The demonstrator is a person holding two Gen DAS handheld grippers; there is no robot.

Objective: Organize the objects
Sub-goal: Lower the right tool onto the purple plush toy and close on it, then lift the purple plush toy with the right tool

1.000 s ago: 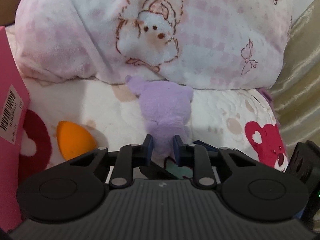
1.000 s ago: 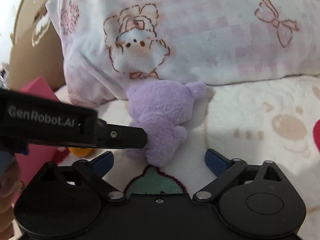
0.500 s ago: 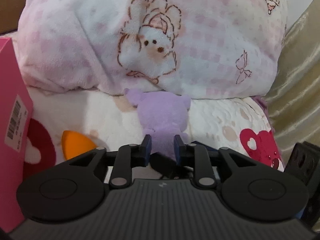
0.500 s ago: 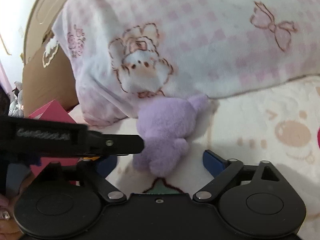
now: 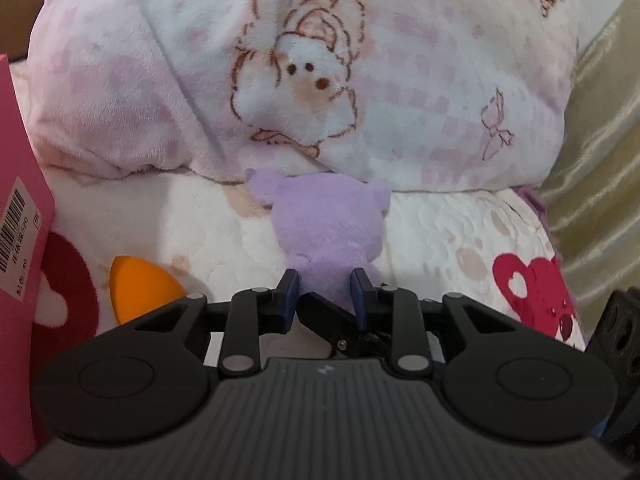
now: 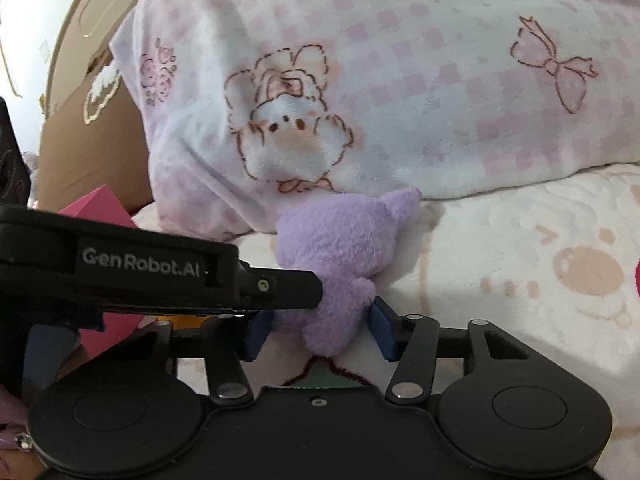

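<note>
A small purple plush toy (image 5: 328, 224) lies on the patterned blanket just in front of the pillow. My left gripper (image 5: 325, 289) is shut on its lower end, one blue pad on each side. In the right wrist view the same plush toy (image 6: 340, 248) sits between the blue pads of my right gripper (image 6: 320, 330), whose jaws are closing and touch both flanks of its bottom part. The left gripper (image 6: 312, 289) reaches in from the left, its tip on the toy. The toy's face is hidden.
A big pink-checked pillow (image 5: 320, 80) rises right behind the toy. A pink box with a barcode (image 5: 20, 220) stands at the left, with an orange teardrop sponge (image 5: 140, 292) beside it. Gold fabric (image 5: 600, 140) hangs at the right. A cardboard box (image 6: 88, 152) stands back left.
The right gripper's jaws have swung in from wide open to the toy's sides. The left gripper kept its hold, and both views drew slightly nearer to the pillow.
</note>
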